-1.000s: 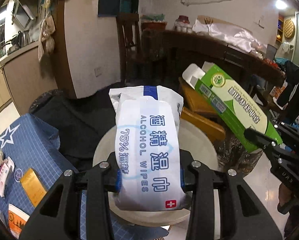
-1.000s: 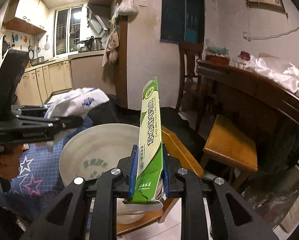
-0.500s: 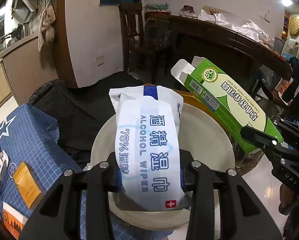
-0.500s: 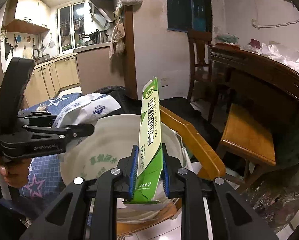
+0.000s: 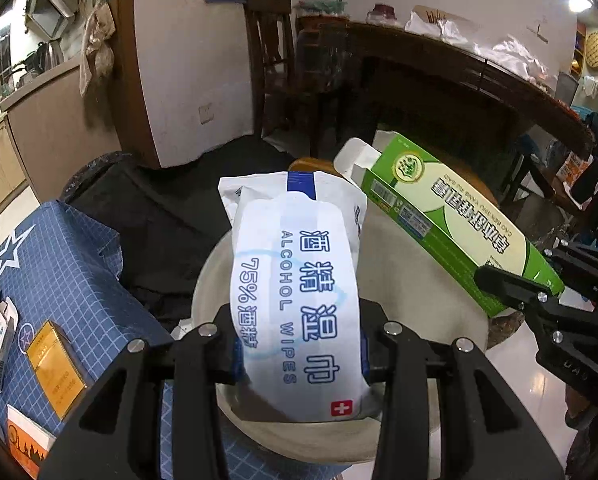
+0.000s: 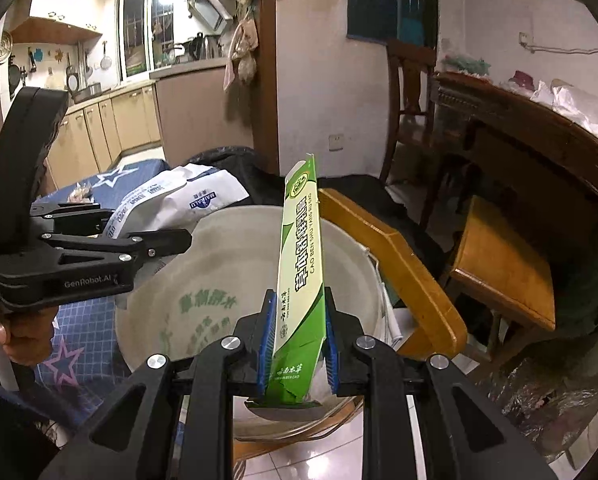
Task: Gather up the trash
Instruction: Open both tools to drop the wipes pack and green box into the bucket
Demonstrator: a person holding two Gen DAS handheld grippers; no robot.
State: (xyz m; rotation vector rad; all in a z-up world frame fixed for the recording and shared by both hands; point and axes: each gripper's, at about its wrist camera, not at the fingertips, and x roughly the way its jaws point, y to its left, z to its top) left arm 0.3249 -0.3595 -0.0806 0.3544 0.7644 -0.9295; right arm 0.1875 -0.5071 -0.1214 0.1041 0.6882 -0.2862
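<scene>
My left gripper (image 5: 299,356) is shut on a white alcohol wipes pack (image 5: 299,280) with blue print, held over a pale round bucket (image 5: 419,280). In the right wrist view the pack (image 6: 179,204) juts over the bucket's left rim (image 6: 219,264) from the left gripper (image 6: 171,240). My right gripper (image 6: 297,344) is shut on a long green and white carton (image 6: 301,264), upright over the bucket. In the left wrist view the carton (image 5: 451,220) slants above the bucket's right side, held by the right gripper (image 5: 511,280).
A blue checked star cloth (image 5: 59,272) on the left carries small boxes (image 5: 55,364). Black bags (image 5: 159,216) lie behind the bucket. A wooden stool (image 6: 499,264) and a curved wooden chair back (image 6: 395,264) stand right, a dark table (image 6: 539,144) beyond.
Both grippers have tilted down and closed in over the bucket, which now fills more of both views. The pack and the carton stay gripped.
</scene>
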